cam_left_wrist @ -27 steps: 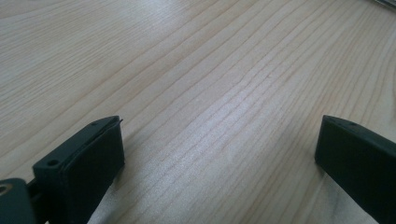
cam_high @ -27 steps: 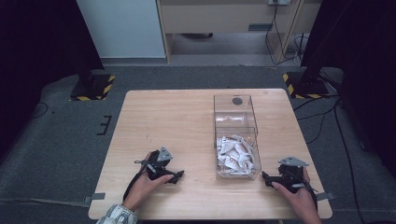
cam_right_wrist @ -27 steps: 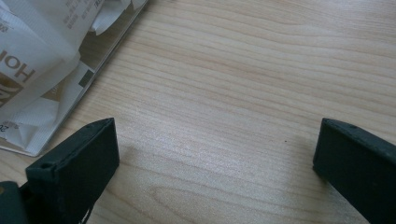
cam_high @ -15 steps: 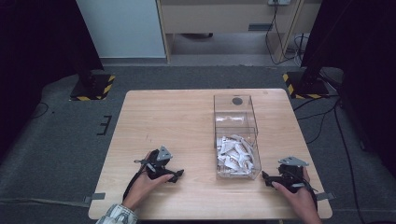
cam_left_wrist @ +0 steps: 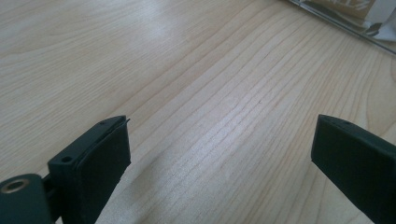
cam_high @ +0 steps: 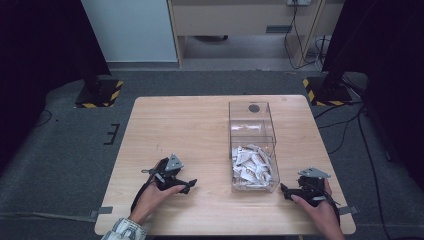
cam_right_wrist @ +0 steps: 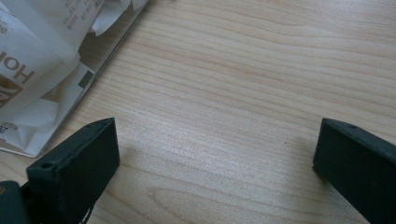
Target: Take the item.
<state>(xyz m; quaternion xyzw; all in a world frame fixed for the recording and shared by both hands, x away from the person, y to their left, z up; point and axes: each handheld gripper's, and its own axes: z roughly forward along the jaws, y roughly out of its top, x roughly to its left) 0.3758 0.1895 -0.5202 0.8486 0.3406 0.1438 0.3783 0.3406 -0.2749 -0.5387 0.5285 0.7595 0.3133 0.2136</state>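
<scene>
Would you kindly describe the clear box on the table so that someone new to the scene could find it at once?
Start at the wooden table and look at its right half. There stands a tall see-through box, running from near the far edge toward the person. It is the one container there, and its near compartment is heaped with white packets, with the right gripper just beside it.

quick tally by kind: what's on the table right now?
Clear box: 1
Heap of white packets in the box: 1, single packets too small to count
Grippers, left and right: 2
Total: 4
</scene>
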